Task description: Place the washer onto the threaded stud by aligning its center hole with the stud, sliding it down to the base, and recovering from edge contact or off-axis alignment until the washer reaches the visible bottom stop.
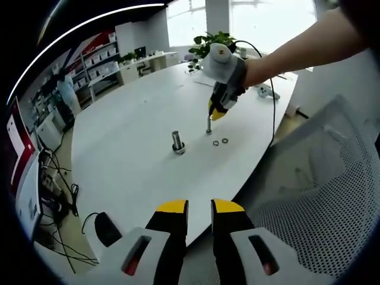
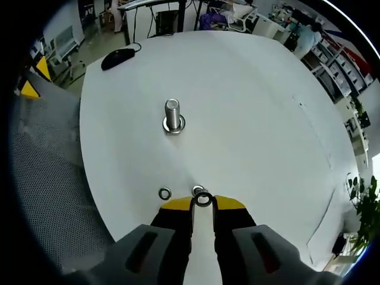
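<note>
A threaded steel stud (image 1: 178, 141) (image 2: 172, 114) stands upright on the white table (image 1: 130, 119) (image 2: 255, 101), with a flat ring around its base. In the right gripper view my right gripper (image 2: 203, 203) is shut on a small steel washer (image 2: 203, 198) at its yellow tips, low over the table and short of the stud. Two loose washers (image 2: 164, 193) (image 2: 196, 189) lie just ahead of it. The left gripper view has the right gripper (image 1: 210, 120), held by a hand, pointing down beside those washers (image 1: 220, 142). My left gripper (image 1: 200, 208) hangs near the table's edge, slightly open and holding nothing.
A grey mesh chair (image 1: 320, 178) (image 2: 47, 172) stands against the table's near edge. A black mouse (image 1: 107, 228) (image 2: 119, 56) lies at the table's end. A potted plant (image 1: 211, 41) and a white cabled device (image 1: 265, 90) sit at the far end.
</note>
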The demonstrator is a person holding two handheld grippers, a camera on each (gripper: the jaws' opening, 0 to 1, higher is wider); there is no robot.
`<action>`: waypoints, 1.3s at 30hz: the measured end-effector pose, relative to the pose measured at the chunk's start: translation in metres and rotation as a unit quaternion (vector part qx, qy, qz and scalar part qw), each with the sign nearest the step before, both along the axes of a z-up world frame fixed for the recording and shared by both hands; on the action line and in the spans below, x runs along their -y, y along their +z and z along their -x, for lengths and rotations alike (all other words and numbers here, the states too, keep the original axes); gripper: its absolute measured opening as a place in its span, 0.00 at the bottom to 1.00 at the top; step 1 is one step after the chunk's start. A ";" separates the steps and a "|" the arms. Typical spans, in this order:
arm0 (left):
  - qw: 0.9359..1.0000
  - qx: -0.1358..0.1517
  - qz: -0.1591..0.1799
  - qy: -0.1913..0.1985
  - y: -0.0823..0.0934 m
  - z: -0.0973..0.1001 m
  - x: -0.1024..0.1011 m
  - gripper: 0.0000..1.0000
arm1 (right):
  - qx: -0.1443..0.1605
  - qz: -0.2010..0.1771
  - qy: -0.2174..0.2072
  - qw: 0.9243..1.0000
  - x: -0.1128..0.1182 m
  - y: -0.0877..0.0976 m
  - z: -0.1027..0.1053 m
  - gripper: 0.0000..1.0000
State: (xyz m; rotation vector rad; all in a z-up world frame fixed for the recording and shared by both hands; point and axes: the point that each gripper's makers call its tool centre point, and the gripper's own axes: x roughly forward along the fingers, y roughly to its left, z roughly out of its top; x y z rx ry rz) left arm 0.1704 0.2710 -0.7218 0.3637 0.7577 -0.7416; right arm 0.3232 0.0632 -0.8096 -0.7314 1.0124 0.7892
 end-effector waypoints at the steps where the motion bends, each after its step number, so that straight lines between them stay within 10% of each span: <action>1: 1.000 0.000 -0.001 0.000 0.000 0.000 0.000 0.13 | 0.000 0.000 -0.001 1.000 0.000 0.000 0.001 0.14; 39: 1.000 -0.006 -0.008 -0.003 -0.003 0.001 0.000 0.13 | 0.013 -0.004 0.006 1.000 -0.001 0.006 -0.003 0.14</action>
